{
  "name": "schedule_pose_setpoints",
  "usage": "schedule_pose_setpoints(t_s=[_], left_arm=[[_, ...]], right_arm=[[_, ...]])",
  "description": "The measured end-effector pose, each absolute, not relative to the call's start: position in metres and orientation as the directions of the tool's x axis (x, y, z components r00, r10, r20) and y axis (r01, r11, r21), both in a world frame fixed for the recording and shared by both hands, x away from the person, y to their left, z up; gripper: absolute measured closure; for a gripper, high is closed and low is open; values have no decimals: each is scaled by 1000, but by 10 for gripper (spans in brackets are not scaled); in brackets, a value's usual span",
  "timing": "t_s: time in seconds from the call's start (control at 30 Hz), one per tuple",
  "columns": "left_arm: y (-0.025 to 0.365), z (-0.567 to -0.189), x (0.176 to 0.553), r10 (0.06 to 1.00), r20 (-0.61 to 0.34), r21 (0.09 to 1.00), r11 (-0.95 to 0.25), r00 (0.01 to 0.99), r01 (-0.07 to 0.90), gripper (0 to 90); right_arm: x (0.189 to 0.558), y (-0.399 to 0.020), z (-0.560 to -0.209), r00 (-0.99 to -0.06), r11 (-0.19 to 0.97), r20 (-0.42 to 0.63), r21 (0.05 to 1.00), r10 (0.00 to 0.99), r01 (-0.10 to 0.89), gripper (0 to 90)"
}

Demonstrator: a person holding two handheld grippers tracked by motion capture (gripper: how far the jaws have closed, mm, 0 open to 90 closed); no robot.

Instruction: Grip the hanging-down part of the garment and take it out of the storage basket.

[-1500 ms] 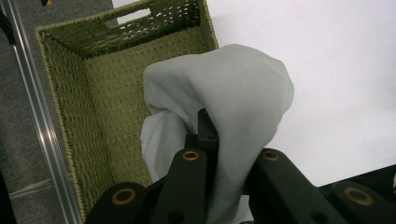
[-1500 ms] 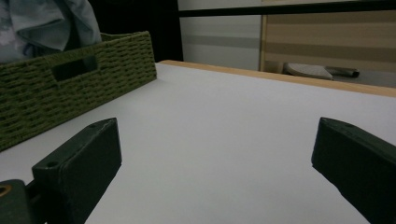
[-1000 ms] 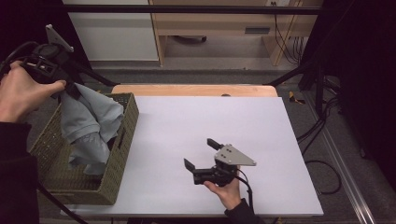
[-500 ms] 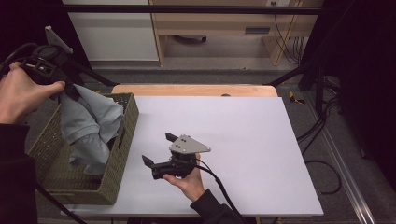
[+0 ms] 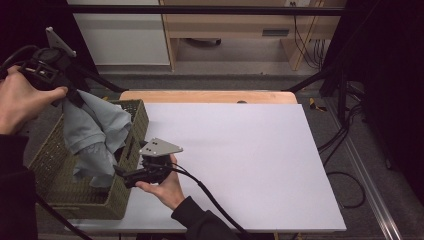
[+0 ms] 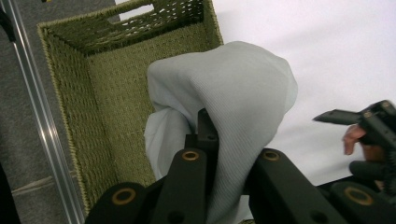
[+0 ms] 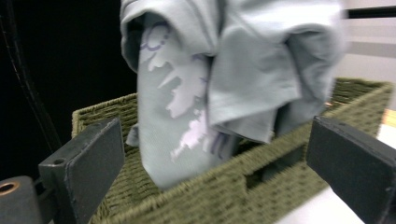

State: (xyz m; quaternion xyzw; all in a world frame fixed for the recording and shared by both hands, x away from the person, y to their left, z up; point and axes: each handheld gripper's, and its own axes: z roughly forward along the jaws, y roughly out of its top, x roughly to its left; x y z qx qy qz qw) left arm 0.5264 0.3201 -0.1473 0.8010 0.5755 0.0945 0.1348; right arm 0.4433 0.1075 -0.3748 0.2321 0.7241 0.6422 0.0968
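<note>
We see left gripper point(image 5: 75, 95) clamped on grey shirt point(image 5: 95, 135), hanging limp above basket point(image 5: 127, 200). Right gripper point(image 5: 125, 177) beside basket wall, jaws spread. We judge cloth light, floppy; take dangling lower hem.

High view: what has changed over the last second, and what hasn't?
The right tongs, jaws open, slid left across the white table to the wicker basket, now facing the hanging grey shirt. The left tongs stayed raised over the basket, shut on the shirt. Basket unmoved.
</note>
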Motion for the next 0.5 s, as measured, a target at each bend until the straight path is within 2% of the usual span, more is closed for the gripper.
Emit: schedule_pose_setpoints(t_s=[0.27, 0.4, 0.5], left_arm=[[317, -145, 525, 945, 1, 326, -309, 326, 894, 856], [316, -144, 523, 944, 5, 329, -313, 330, 891, 856], [315, -143, 523, 943, 5, 330, -317, 334, 889, 856]], right_arm=[[450, 148, -382, -882, 108, 147, 970, 448, 216, 55], [457, 163, -390, -869, 145, 136, 962, 476, 230, 69], [465, 170, -397, -852, 146, 147, 957, 503, 251, 148]])
